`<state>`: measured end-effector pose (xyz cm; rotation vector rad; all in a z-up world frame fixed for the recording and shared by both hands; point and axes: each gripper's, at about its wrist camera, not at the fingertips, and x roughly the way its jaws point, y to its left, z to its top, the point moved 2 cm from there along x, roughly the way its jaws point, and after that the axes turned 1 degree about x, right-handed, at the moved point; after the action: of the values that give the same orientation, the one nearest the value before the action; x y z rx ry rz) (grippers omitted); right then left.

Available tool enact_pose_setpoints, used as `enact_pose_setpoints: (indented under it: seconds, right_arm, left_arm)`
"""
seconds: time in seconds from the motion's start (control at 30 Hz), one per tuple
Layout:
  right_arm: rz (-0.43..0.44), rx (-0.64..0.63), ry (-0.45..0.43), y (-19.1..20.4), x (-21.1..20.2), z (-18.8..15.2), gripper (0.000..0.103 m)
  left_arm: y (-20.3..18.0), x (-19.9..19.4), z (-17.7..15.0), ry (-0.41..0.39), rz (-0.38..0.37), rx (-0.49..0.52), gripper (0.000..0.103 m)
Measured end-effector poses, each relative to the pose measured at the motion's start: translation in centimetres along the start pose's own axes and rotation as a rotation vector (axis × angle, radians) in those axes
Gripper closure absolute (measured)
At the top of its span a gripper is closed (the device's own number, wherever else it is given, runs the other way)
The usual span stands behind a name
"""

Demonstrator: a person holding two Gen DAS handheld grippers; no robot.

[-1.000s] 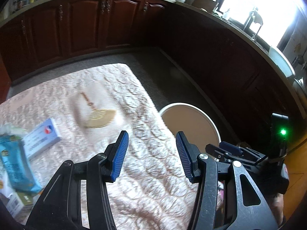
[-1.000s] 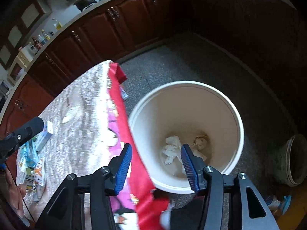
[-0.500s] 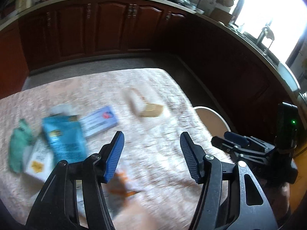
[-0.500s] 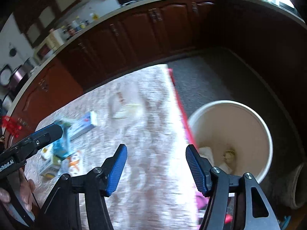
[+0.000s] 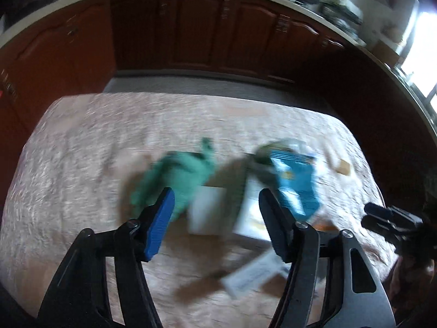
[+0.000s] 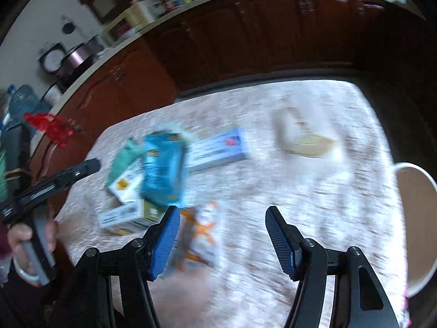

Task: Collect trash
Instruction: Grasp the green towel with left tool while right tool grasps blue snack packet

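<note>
Trash lies on the pink quilted table. In the blurred left wrist view a green wrapper, a blue packet and a white box sit just beyond my open, empty left gripper. In the right wrist view the blue packet lies on white boxes, with an orange-and-white wrapper just beyond my open, empty right gripper. A long blue-and-white box and a beige wrapper lie farther back. The white bin stands off the table's right edge.
Dark wooden cabinets run along the far wall under a cluttered counter. The left gripper and a hand show at the left of the right wrist view; the right gripper shows at the right of the left wrist view.
Both grippers have swung left, away from the bin and over the table. The trash pile now sits in front of both grippers. Both stay open and empty.
</note>
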<state>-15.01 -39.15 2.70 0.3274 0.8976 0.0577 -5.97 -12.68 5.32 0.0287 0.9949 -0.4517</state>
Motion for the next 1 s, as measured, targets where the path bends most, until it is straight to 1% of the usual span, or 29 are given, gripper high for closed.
enact_pose_setpoints:
  seconds: [0.07,0.17,0.3,0.33,0.4,0.5,0.63,0.67,0.7,0.73,0.77,0.8,0.87,0.93,1.0]
  right_arm:
    - [0.047,-0.02,0.017,1.7,1.9,0.6,0.04]
    - [0.095,-0.042,0.044,3.1,4.2,1.2,0.031]
    - [0.119,-0.053,0.1,3.7,7.6,2.3,0.031]
    - [0.127,-0.05,0.106,3.8,8.2,2.5,0.031]
    - [0.152,-0.035,0.118,3.8,9.4,3.0,0.031]
    - [0.193,-0.007,0.138,3.9,10.7,3.4,0.031]
    - [0.239,0.01,0.162,4.2,12.2,3.4,0.032]
    - [0.245,0.011,0.159,4.3,12.5,3.2,0.035]
    - [0.256,0.015,0.157,4.4,12.7,3.1,0.045]
    - [0.27,0.018,0.157,4.5,12.8,2.9,0.047]
    - [0.281,0.018,0.15,4.6,12.8,2.7,0.051]
    - [0.287,0.008,0.142,4.8,12.7,2.5,0.054]
    - [0.277,-0.034,0.126,5.7,12.1,2.3,0.058]
    - [0.249,-0.076,0.095,6.8,11.6,2.5,0.06]
    - [0.246,-0.106,0.051,7.6,10.2,2.8,0.061]
  left_arm:
    - [1.7,0.6,0.2,0.005,-0.001,-0.026,0.036]
    - [3.5,2.3,0.4,0.035,-0.018,-0.034,0.035]
    - [3.9,4.5,0.8,0.076,-0.041,-0.01,0.035]
    - [3.8,5.0,0.9,0.083,-0.038,0.004,0.035]
    - [3.8,6.2,0.9,0.095,-0.008,0.029,0.035]
    - [3.7,7.7,1.1,0.119,0.008,0.046,0.035]
    - [4.1,8.9,1.5,0.123,-0.026,0.025,0.035]
    - [4.1,9.1,1.5,0.127,-0.034,0.026,0.035]
    - [4.0,9.2,1.4,0.129,-0.039,0.03,0.036]
    - [4.0,9.4,1.3,0.131,-0.043,0.039,0.044]
    - [3.8,9.4,1.2,0.134,-0.055,0.05,0.053]
    - [3.6,9.4,1.1,0.132,-0.059,0.059,0.055]
    - [3.2,9.0,1.0,0.119,-0.048,0.068,0.062]
    - [3.1,8.2,0.9,0.106,-0.039,0.058,0.064]
    - [3.1,7.0,0.9,0.085,-0.032,0.042,0.064]
